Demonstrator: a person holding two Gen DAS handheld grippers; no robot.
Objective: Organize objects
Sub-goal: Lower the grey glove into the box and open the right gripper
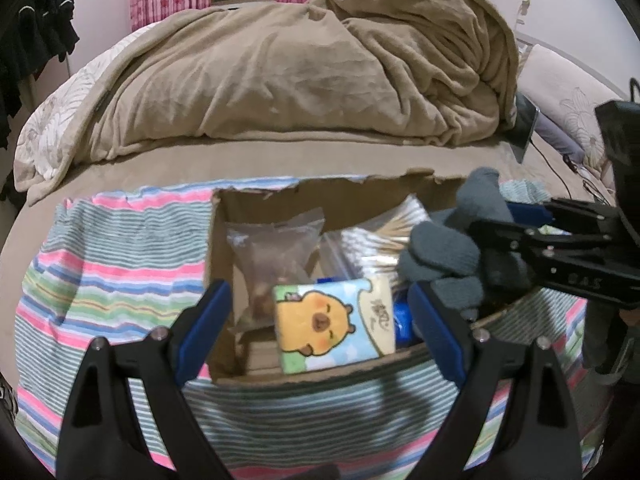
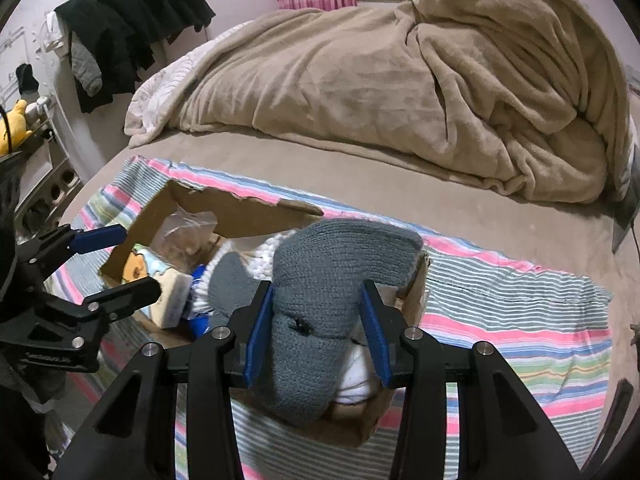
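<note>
An open cardboard box (image 1: 224,236) sits on a striped towel on the bed; it also shows in the right wrist view (image 2: 256,216). Inside lie a capybara tissue pack (image 1: 332,324), a clear bag of brown items (image 1: 276,252) and a bag of cotton swabs (image 1: 376,240). My left gripper (image 1: 320,320) is open, its fingers either side of the tissue pack, over the box's near edge. My right gripper (image 2: 316,328) is shut on a grey knitted glove (image 2: 320,300) and holds it over the box's right end; the glove shows in the left wrist view (image 1: 452,248).
The striped towel (image 1: 112,264) covers the bed's front. A rumpled tan blanket (image 1: 300,72) is piled behind the box. Dark clothes (image 2: 136,20) hang at the far left. A tablet with a cable (image 1: 526,128) leans at the right.
</note>
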